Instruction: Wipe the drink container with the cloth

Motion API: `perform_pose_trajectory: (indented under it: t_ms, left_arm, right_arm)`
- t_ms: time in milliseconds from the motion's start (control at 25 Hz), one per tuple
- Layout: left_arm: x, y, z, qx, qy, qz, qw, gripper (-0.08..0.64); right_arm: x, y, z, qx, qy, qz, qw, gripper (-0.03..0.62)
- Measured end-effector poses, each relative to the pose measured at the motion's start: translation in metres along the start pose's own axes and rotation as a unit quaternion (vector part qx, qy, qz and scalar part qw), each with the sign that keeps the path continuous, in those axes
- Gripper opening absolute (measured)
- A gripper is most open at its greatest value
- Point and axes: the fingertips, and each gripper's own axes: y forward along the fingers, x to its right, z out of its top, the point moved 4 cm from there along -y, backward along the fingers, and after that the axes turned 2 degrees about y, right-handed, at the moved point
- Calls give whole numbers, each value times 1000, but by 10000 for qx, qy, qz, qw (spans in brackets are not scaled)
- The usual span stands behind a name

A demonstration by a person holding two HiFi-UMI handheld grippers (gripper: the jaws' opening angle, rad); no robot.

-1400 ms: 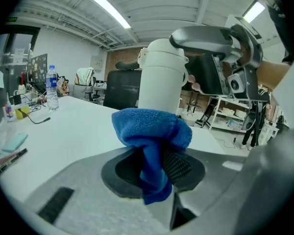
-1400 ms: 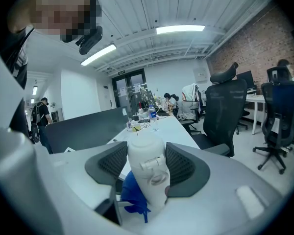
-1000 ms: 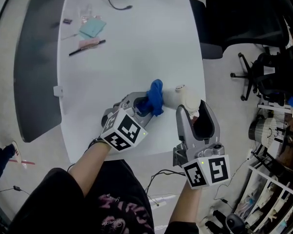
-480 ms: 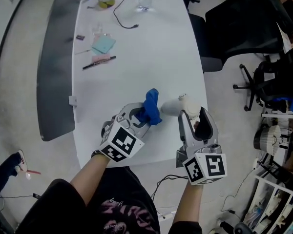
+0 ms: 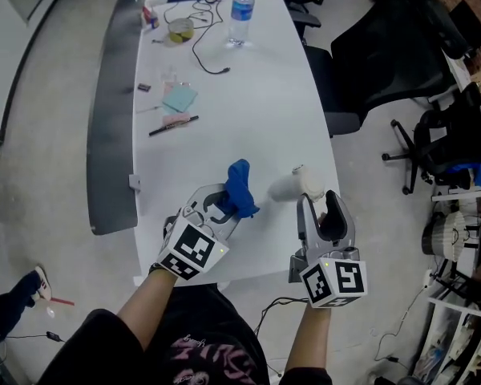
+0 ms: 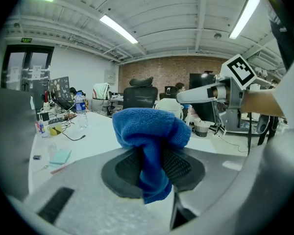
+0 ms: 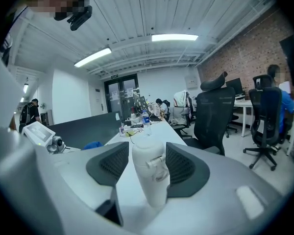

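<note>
My left gripper (image 5: 224, 204) is shut on a blue cloth (image 5: 239, 188), which bunches up out of the jaws (image 6: 149, 129). A gap separates the cloth from the white drink container (image 5: 290, 186) on its right. My right gripper (image 5: 318, 200) is shut on the container, which sticks out ahead of the jaws over the white table (image 5: 248, 95). Its jaws have just been closing with the container between them. In the right gripper view the container (image 7: 149, 173) stands between both pads, its lid catch facing the camera. In the left gripper view the container (image 6: 169, 106) shows behind the cloth.
At the table's far end stand a water bottle (image 5: 240, 13), a black cable (image 5: 204, 50) and a yellow cup (image 5: 179, 30). A teal note (image 5: 180, 98) and a pen (image 5: 173, 125) lie mid-table. A grey divider (image 5: 112, 111) runs along the left; black office chairs (image 5: 385, 54) stand on the right.
The cloth was against the container a second ago; my left gripper has drawn it up and to the left, leaving a gap. The right gripper has hardly moved.
</note>
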Motion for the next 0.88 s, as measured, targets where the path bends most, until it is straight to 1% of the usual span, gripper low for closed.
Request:
perform_pose_trajectory:
  t_ms: [80,160,280,480,880]
  left_arm:
    - [0,-6,6,60,12,32,10000,103]
    - [4,-12,12,106,31,40,9999,103]
    - [10,-22,22,168,51,117,9998,103]
    - [17,-39,39,312,138,303,9990,103]
    - [37,-85,53,573,76,515,9970,103]
  right_arm:
    - [-3,-7,1,39,34,-19,10000,216]
    - [-5,-17,4,66,37,-52,10000,210]
    - [-8,-31,8,117,27,-125,9998,176]
    - [-11,-55,8,169,-55,-357,9992,124]
    - [-30,-103,6,400,54,-453,9982,109]
